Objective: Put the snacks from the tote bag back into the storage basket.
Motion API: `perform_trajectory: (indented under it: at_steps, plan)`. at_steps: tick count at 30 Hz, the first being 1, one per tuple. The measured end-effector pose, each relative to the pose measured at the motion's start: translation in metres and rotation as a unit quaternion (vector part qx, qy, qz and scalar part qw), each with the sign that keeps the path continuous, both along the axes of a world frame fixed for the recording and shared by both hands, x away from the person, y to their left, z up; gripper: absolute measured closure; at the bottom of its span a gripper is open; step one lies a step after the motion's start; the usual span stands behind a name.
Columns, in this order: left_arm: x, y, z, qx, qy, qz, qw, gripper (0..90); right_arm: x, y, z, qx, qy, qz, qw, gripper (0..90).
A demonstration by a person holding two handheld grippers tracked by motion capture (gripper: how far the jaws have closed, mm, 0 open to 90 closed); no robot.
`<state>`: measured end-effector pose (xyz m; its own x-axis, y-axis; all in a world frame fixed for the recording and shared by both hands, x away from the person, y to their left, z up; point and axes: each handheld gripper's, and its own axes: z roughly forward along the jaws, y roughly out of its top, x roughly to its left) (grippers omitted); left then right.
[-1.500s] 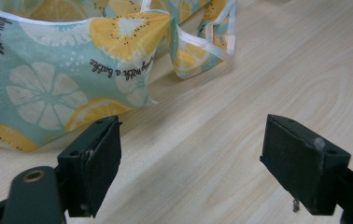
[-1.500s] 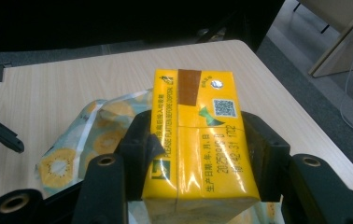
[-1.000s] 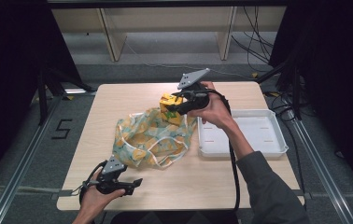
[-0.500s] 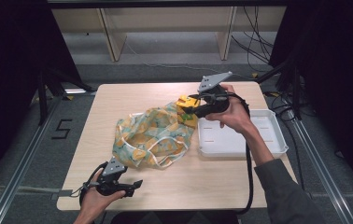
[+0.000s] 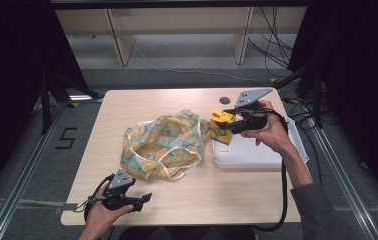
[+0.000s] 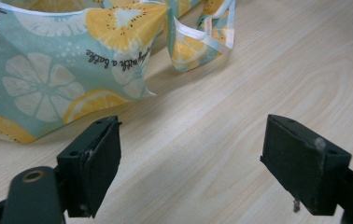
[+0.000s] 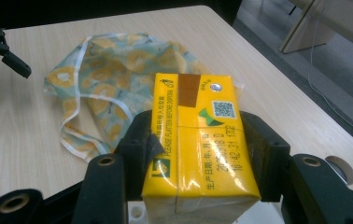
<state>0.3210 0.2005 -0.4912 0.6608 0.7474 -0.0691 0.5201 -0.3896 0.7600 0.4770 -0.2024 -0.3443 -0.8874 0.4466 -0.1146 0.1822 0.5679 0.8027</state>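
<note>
In the high view we see a light wooden table point(image 5: 177, 200) across the middle of the frame. Right of centre, the right gripper point(image 5: 225, 126) is held above the table with its jaws closed on a yellow drink carton point(image 5: 220, 123), which hangs over the left edge of a white tray point(image 5: 257, 156). The tray sits at the right side of the table. The person's right hand point(image 5: 269, 132) wraps the gripper body. At the centre lies a crumpled fabric bag point(image 5: 164, 145), pale teal with yellow citrus slices and white trim, its right edge just beside the carton. At the lower left, the left gripper point(image 5: 143, 201) rests low by the table's near edge, held in the left hand point(image 5: 99, 217), well apart from the carton.

In the left gripper view we look along its two black jaws, which stand wide apart with bare wood between them. The fabric bag point(image 6: 67, 65) fills the upper left of the frame, showing printed orange and kiwi slices and cursive lettering.

In the right gripper view the drink carton point(image 7: 198, 144) sits at lower centre, clamped by its sides between the jaws. It is a bright yellow brick with a brown patch, a foil straw hole, a small square code, green marks and printed date text. The bag point(image 7: 114, 93) lies beyond it at upper left.
</note>
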Motion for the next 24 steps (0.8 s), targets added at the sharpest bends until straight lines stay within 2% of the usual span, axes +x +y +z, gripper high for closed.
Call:
perform_trajectory:
  at_steps: [3, 8, 9, 12, 13, 16, 17, 18, 20, 21, 23, 24]
  plan:
    - [0.0, 0.0, 0.0, -0.001, -0.001, 0.0, 1.0, 19.4, -0.002, -0.006, -0.007, 0.005, 0.004, -0.005, 1.0, 51.2]
    - [0.0, 0.0, -0.001, -0.013, 0.003, 0.004, 0.9999, 19.4, -0.005, -0.013, -0.019, 0.013, 0.005, -0.011, 0.9998, 51.2]
    - [0.0, 0.002, 0.0, -0.005, 0.005, 0.0, 1.0, 19.4, -0.005, -0.014, -0.021, 0.014, 0.007, -0.012, 0.9998, 51.2]
    - [0.0, 0.001, -0.001, -0.01, 0.006, 0.002, 0.9999, 19.4, -0.006, -0.016, -0.029, 0.012, 0.004, -0.008, 0.9999, 51.2]
    - [-0.001, 0.002, -0.001, -0.008, 0.008, 0.001, 0.9999, 19.4, -0.007, -0.017, -0.031, 0.013, 0.01, -0.011, 0.9998, 51.2]
    - [-0.001, 0.004, -0.001, -0.006, 0.001, -0.002, 1.0, 19.4, -0.007, -0.019, -0.039, 0.011, 0.01, -0.015, 0.9998, 51.2]
    - [-0.001, 0.005, 0.0, -0.005, 0.002, -0.003, 1.0, 19.4, -0.005, -0.021, -0.041, 0.011, 0.005, -0.008, 0.9999, 51.2]
    - [-0.002, 0.005, -0.001, -0.008, 0.002, 0.0, 1.0, 19.4, -0.006, -0.022, -0.043, 0.011, 0.017, -0.015, 0.9997, 51.2]
    - [-0.002, 0.006, -0.001, -0.006, 0.007, 0.001, 1.0, 19.4, -0.005, -0.024, -0.048, 0.015, 0.015, -0.022, 0.9995, 51.2]
    - [-0.002, 0.005, -0.002, -0.015, 0.006, 0.007, 0.9998, 19.4, -0.006, -0.025, -0.05, 0.014, 0.019, -0.022, 0.9995, 51.2]
    - [-0.002, 0.006, -0.002, -0.013, 0.005, 0.002, 0.9999, 19.4, -0.006, -0.028, -0.056, 0.014, 0.019, -0.026, 0.9994, 51.2]
    - [-0.002, 0.003, -0.003, -0.033, 0.001, 0.013, 0.9994, 19.4, -0.004, -0.03, -0.058, 0.015, 0.017, -0.023, 0.9995, 51.2]
